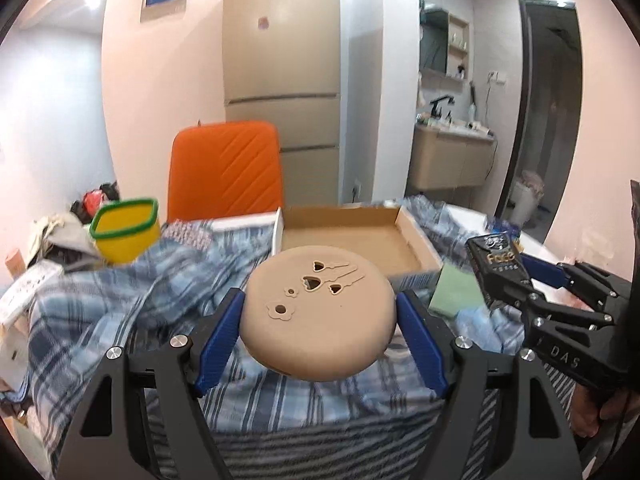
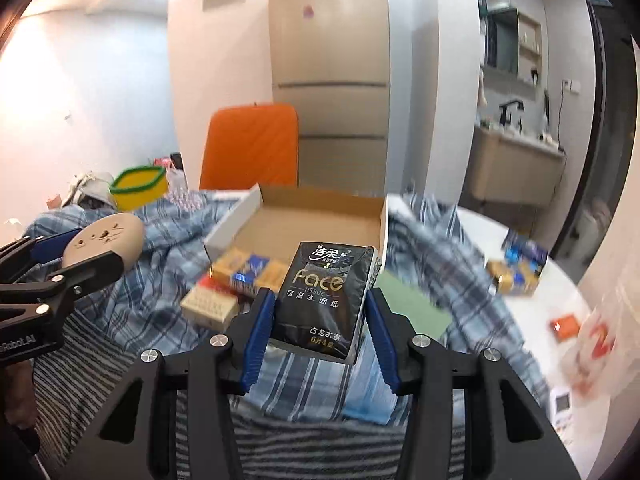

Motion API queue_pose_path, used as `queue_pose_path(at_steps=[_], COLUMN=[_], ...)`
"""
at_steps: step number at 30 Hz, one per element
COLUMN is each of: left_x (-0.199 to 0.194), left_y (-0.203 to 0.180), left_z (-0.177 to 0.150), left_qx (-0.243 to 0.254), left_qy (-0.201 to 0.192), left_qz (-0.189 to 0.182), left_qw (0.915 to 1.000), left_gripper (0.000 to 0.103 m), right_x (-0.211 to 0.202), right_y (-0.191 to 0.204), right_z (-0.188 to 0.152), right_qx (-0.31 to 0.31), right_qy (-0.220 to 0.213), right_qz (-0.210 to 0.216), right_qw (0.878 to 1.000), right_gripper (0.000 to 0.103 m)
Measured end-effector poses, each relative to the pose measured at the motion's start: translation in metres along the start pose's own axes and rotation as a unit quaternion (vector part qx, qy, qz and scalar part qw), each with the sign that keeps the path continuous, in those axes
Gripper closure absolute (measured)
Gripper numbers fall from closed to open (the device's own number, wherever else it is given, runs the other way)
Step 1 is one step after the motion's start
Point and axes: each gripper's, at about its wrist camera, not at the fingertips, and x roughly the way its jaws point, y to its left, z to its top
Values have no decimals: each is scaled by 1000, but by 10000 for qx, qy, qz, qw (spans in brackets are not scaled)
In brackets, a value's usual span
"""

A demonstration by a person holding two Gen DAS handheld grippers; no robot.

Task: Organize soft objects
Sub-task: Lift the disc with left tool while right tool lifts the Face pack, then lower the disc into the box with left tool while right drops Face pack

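My left gripper (image 1: 318,328) is shut on a round tan cushion-like pad (image 1: 316,312) with heart and flower cut-outs, held above a blue plaid cloth (image 1: 120,300). My right gripper (image 2: 320,332) is shut on a black "Face" tissue pack (image 2: 326,300), held above the same cloth (image 2: 160,256). An open cardboard box (image 1: 360,236) lies just beyond both; in the right wrist view the box (image 2: 312,216) holds small colourful packs (image 2: 252,272). Each gripper shows in the other's view: the right one (image 1: 516,280) at right, the left one (image 2: 80,252) at left.
A yellow tub with a green rim (image 1: 126,232) stands at back left. An orange chair back (image 1: 226,168) rises behind the box. A green square cloth (image 2: 412,308) lies right of the box. More small packs (image 2: 520,268) sit on the white table (image 2: 560,300) at right.
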Motion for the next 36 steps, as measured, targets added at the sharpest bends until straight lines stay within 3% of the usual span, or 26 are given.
queue_pose_path(at_steps=[7, 15, 25, 36], left_x=[-6, -8, -12, 22], left_y=[-9, -13, -17, -6], left_z=[26, 52, 96, 128], left_qx=[53, 89, 28, -190], left_qy=[-649, -1066, -1583, -1509], left_qz=[93, 267, 358, 261], left_qw=[9978, 9939, 9867, 9880], left_gripper=[27, 27, 27, 27], right_x=[-9, -24, -34, -19], right_y=[-1, -6, -18, -29], right_z=[21, 59, 110, 143], right_qx=[-42, -118, 50, 245], right_qy=[-517, -1220, -1716, -1853], right_qz=[-43, -104, -155, -175], right_qw=[9986, 9924, 9850, 9822], right_gripper=[54, 54, 54, 54])
